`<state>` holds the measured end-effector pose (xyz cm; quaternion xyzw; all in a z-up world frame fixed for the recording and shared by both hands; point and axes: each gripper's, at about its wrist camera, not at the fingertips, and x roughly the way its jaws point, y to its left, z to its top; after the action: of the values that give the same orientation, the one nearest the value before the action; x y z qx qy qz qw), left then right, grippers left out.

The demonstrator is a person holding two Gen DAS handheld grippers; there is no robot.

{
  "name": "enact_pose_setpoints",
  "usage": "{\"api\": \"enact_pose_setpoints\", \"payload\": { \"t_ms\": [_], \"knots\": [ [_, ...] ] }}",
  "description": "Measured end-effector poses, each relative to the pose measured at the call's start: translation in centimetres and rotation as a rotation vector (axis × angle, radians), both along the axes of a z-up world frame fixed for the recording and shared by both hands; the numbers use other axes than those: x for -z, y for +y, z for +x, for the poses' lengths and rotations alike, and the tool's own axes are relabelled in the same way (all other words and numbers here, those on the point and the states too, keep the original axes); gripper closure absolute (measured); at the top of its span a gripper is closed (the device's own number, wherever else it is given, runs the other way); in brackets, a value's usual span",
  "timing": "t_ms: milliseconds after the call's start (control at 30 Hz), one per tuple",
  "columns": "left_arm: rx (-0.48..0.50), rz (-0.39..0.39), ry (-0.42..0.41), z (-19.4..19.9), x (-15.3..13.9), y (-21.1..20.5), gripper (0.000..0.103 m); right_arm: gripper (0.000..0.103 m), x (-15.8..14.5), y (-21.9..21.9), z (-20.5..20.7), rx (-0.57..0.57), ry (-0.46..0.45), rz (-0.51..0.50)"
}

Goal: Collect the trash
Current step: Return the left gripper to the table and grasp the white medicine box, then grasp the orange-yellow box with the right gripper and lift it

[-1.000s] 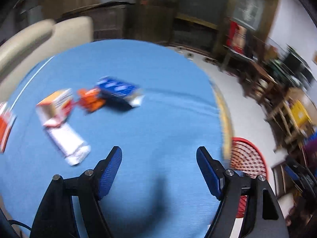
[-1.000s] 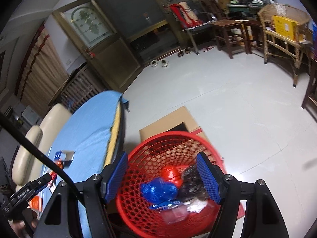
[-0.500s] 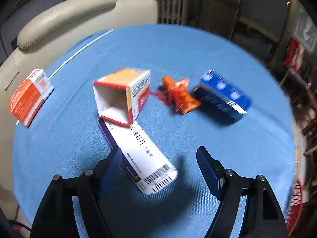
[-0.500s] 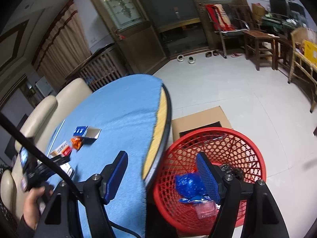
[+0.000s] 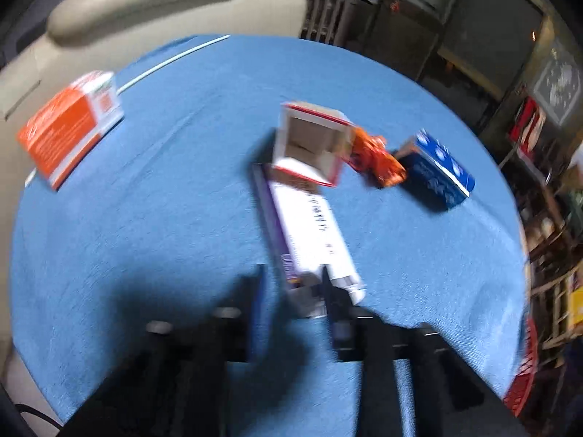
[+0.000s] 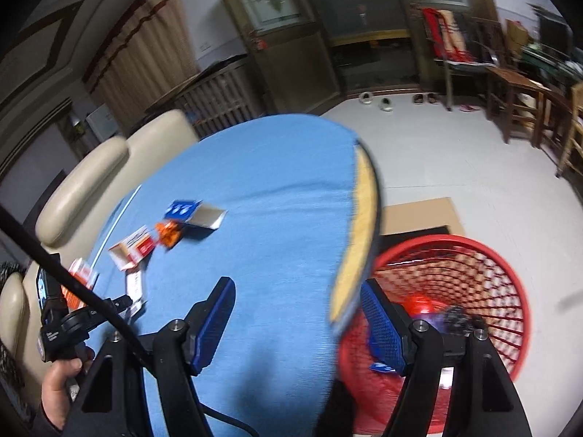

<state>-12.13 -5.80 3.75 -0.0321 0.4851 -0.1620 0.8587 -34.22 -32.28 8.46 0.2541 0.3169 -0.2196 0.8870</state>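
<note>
The round bench (image 5: 145, 218) under both tongs wears a blue, finely ribbed cloth, likely grippy enough to keep cartons from sliding. Beside the right tongs (image 6: 297, 322), which stand open and empty, a red mesh basket (image 6: 473, 276) sits on the floor with wrappers already inside.

The long white carton (image 5: 309, 233) lies flat with its near end between the jaws of the left tongs (image 5: 291, 302), which are closing; blur hides whether the pads press on it yet. It looks like thin, stiff paperboard, probably light and easily crushed, so a hold across the narrow end should suit.

Beyond it lie an open-ended carton (image 5: 313, 142), a crumpled orange wrapper (image 5: 379, 160), soft-looking, and a blue box (image 5: 437, 174). Far left sits an orange box (image 5: 69, 131).
</note>
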Motion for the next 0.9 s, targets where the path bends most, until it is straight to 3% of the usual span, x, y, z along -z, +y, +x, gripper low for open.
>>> {"api": "enact_pose_setpoints", "payload": {
  "t_ms": [33, 67, 200, 300, 500, 600, 633, 667, 900],
  "knots": [
    [-0.028, -0.015, -0.018, 0.0, -0.3, 1.1, 0.036, 0.028, 0.0, 0.4, 0.5, -0.016, -0.001, 0.0],
    [-0.058, -0.021, -0.04, 0.0, -0.6, 2.3, 0.033, 0.028, 0.1, 0.9, 1.0, -0.03, -0.001, -0.001],
    [-0.114, -0.048, -0.064, 0.7, -1.9, 4.4, 0.032, 0.028, 0.6, 2.1, 2.3, -0.064, 0.009, 0.003],
    [-0.09, -0.043, -0.07, 1.3, -2.5, 2.2, 0.029, 0.028, 0.9, 2.5, 2.6, -0.073, 0.021, 0.01],
    [-0.047, 0.121, -0.081, 1.2, -1.8, -4.7, 0.025, 0.028, 0.7, 2.5, 2.3, -0.066, 0.024, 0.004],
    [-0.029, 0.231, -0.068, 2.2, 0.2, -7.0, 0.025, 0.028, 0.5, 1.9, 1.7, -0.046, 0.023, 0.002],
    [-0.029, 0.236, -0.059, 2.3, 0.7, -6.8, 0.031, 0.028, 0.5, 1.7, 1.6, -0.04, 0.022, 0.003],
    [-0.025, 0.212, -0.049, 2.3, 1.0, -6.2, 0.054, 0.028, 0.5, 1.4, 1.3, -0.031, 0.022, 0.003],
    [-0.001, 0.15, -0.044, 1.5, 0.6, -1.5, 0.055, 0.028, 1.9, 0.9, 2.5, -0.04, 0.04, 0.047]
  ]
}}
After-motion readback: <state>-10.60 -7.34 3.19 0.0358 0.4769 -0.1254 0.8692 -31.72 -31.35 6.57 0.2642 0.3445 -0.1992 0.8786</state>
